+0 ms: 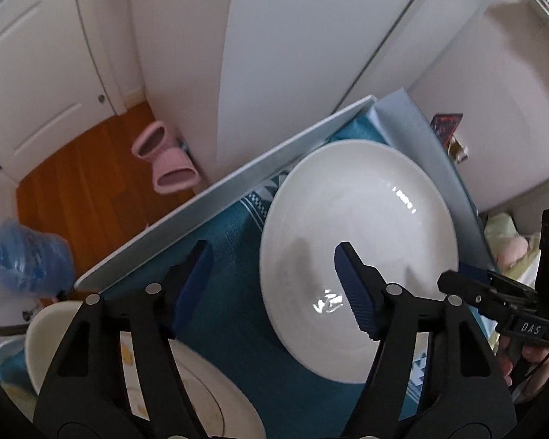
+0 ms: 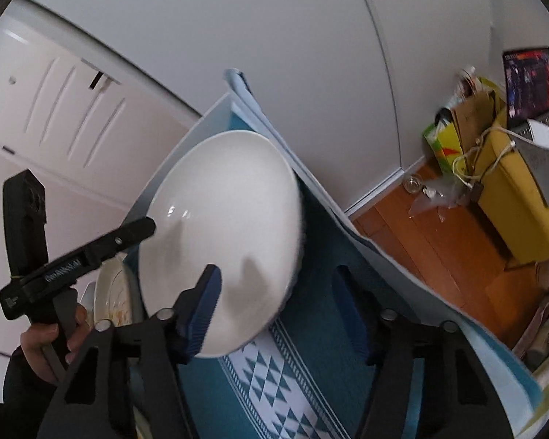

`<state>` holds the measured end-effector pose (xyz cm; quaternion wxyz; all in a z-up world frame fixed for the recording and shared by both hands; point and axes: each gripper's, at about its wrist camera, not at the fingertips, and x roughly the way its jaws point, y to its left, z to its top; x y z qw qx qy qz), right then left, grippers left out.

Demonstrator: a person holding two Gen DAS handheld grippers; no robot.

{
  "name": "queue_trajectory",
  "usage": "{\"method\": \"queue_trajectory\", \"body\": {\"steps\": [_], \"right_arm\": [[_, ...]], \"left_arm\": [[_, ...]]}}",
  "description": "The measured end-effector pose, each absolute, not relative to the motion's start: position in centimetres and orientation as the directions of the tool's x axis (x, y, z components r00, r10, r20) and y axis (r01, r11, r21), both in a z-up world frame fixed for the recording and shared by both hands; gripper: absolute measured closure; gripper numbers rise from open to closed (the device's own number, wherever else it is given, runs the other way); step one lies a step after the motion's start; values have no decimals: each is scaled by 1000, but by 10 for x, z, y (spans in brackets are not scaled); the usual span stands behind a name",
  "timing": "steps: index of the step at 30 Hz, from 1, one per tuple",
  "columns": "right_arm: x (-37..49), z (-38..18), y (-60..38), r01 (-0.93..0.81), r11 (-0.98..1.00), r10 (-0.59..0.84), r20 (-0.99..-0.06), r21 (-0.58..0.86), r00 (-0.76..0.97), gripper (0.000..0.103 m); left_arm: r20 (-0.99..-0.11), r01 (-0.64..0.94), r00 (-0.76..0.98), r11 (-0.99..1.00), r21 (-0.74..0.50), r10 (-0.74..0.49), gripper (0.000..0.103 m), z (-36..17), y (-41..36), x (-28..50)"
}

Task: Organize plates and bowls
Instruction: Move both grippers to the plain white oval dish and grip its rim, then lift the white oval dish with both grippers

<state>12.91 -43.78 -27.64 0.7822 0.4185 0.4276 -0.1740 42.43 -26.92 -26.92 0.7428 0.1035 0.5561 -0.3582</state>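
Observation:
A large plain white plate (image 1: pixel 358 226) (image 2: pixel 223 212) lies on a teal patterned cloth (image 1: pixel 230 329). My left gripper (image 1: pixel 274 252) stands open astride the plate's left rim, with one blue pad (image 1: pixel 355 292) over the plate and the other (image 1: pixel 192 281) over the cloth. My right gripper (image 2: pixel 278 274) is open astride the opposite rim, one pad (image 2: pixel 203 311) above the plate and the other blurred over the cloth. Neither pair of pads presses on the plate. A second plate (image 1: pixel 205 391) (image 2: pixel 111 292) with a faint pattern lies near the left gripper.
A cream bowl-like shape (image 1: pixel 44 333) sits beside the patterned plate. The white table edge (image 1: pixel 216 190) runs close behind the plate, against a wall. On the wooden floor are pink slippers (image 1: pixel 164 161), a blue water jug (image 1: pixel 25 256) and yellow boxes (image 2: pixel 512 197).

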Motion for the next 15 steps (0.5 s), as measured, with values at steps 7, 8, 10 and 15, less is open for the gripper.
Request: {"method": "queue_trajectory", "body": {"steps": [7, 8, 10, 15], "right_arm": [[136, -282, -435, 661, 590, 12, -824, 463, 567, 66], [138, -283, -433, 660, 592, 11, -823, 463, 567, 71], [139, -285, -432, 661, 594, 10, -825, 459, 565, 76], [143, -285, -429, 674, 607, -26, -837, 421, 547, 86]], "left_arm": [[-895, 678, 97, 687, -260, -435, 63, -283, -275, 427], [-897, 683, 97, 684, -255, -431, 70, -284, -277, 426], [-900, 695, 94, 675, -248, -427, 78, -287, -278, 424], [-901, 712, 116, 667, -219, -419, 79, -286, -281, 420]]}}
